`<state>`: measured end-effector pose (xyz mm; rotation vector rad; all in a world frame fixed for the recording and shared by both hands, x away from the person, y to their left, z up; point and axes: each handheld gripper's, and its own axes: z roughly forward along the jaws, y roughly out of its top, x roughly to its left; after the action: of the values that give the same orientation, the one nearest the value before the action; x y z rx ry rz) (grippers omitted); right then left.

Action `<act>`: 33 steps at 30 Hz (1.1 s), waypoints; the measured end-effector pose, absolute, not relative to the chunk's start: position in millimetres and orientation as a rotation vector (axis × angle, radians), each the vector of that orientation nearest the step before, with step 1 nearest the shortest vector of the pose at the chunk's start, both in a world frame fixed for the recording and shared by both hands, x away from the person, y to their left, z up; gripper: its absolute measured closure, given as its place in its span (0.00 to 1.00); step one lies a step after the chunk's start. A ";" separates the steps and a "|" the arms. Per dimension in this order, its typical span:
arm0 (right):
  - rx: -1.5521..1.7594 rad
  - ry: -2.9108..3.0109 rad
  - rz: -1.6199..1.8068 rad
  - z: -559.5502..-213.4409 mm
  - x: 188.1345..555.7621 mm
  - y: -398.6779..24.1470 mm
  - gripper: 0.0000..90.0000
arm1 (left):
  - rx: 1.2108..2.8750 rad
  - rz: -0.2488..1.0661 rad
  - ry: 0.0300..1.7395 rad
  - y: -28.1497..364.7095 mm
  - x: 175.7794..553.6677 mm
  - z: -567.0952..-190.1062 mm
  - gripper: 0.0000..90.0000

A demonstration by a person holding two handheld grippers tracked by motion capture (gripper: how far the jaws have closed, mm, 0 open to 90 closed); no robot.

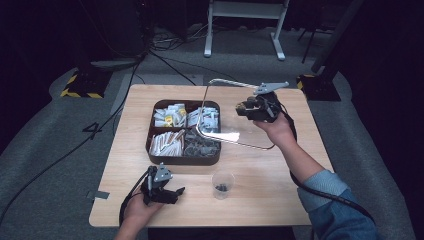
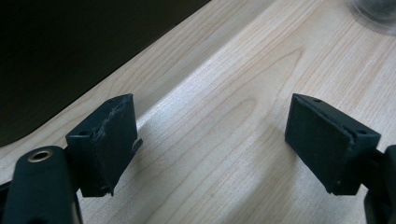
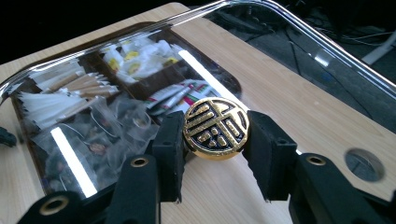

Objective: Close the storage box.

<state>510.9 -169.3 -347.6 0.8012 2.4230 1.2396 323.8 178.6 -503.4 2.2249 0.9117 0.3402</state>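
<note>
At centre frame in the high view, a pale wooden table (image 1: pixel 280 190) on grey carpet (image 1: pixel 45 165), with black surroundings, cables (image 1: pixel 165 45) and a white stand (image 1: pixel 245 25) along the top edge. Right gripper (image 3: pixel 215 135) clamped on the gold knob (image 3: pixel 215 128) of a clear lid (image 1: pixel 227 112), held tilted above the brown tray (image 1: pixel 182 159). Lower left, left gripper (image 2: pixel 210 140) wide open, empty, low over bare wood. Plastic cup (image 1: pixel 222 185) just right of it.

High view looked down from above table's (image 1: pixel 260 200) near edge, far off. Gripper views sat close behind jaws. Right gripper view shared compartment tray (image 3: pixel 42 172) (image 1: pixel 186 159) with high view.
</note>
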 end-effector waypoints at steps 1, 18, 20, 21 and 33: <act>0.801 2.423 1.240 -347.6 510.9 -169.3 0.65 | 2.224 0.339 0.913 178.6 323.7 -503.5 0.19; 0.786 2.478 1.272 -354.0 524.0 -107.6 0.65 | 2.230 0.330 0.895 180.9 323.0 -503.4 0.19; 0.777 2.490 1.273 -356.2 525.4 -96.4 0.65 | 2.230 0.330 0.896 180.9 323.0 -503.4 0.19; 0.777 2.490 1.273 -356.2 525.4 -96.4 0.65 | 2.230 0.330 0.896 180.9 323.0 -503.4 0.19; 0.723 2.554 1.279 -372.8 528.6 -43.5 0.65 | 2.231 0.331 0.893 181.0 323.1 -503.4 0.19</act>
<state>528.6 -43.5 -372.8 0.7231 2.5538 1.2790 323.1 181.0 -503.4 2.2310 0.8931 0.3305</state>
